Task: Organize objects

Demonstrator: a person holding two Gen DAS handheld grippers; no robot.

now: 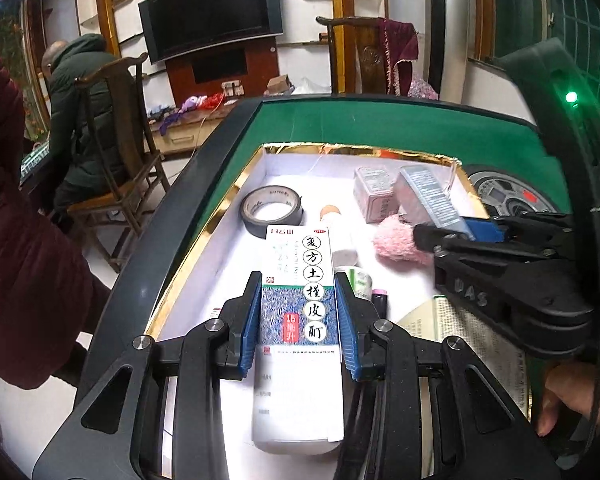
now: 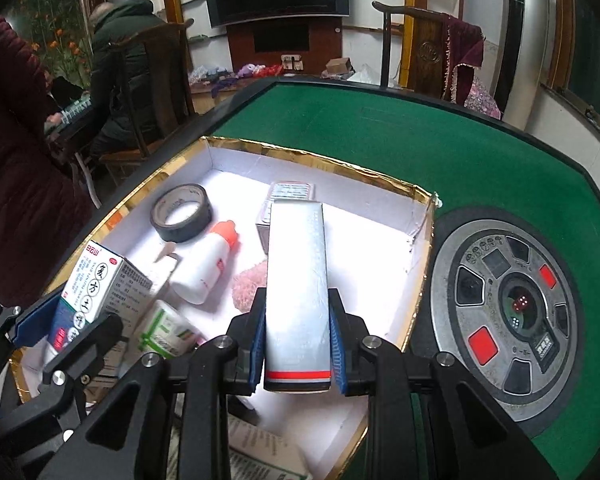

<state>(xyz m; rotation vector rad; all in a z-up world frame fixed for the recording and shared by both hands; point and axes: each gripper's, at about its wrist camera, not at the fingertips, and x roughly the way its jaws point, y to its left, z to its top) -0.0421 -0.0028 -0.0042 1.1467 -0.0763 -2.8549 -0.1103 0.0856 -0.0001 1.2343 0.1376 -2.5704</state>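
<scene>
My left tongs (image 1: 298,320) gripped the medicine carton (image 1: 298,280), my right tongs (image 2: 298,340) the silver box (image 2: 296,280), both over the gold-rimmed tray (image 2: 420,280); I judged placing came next.

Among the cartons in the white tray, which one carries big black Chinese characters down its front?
The tall white carton clamped in the left gripper. The silver carton in the right gripper is plain, and the small grey box bears only fine print.

The left gripper (image 1: 298,320) points steeply down, clamped on a carton; the right gripper (image 2: 298,340) likewise, pinching a box.
</scene>
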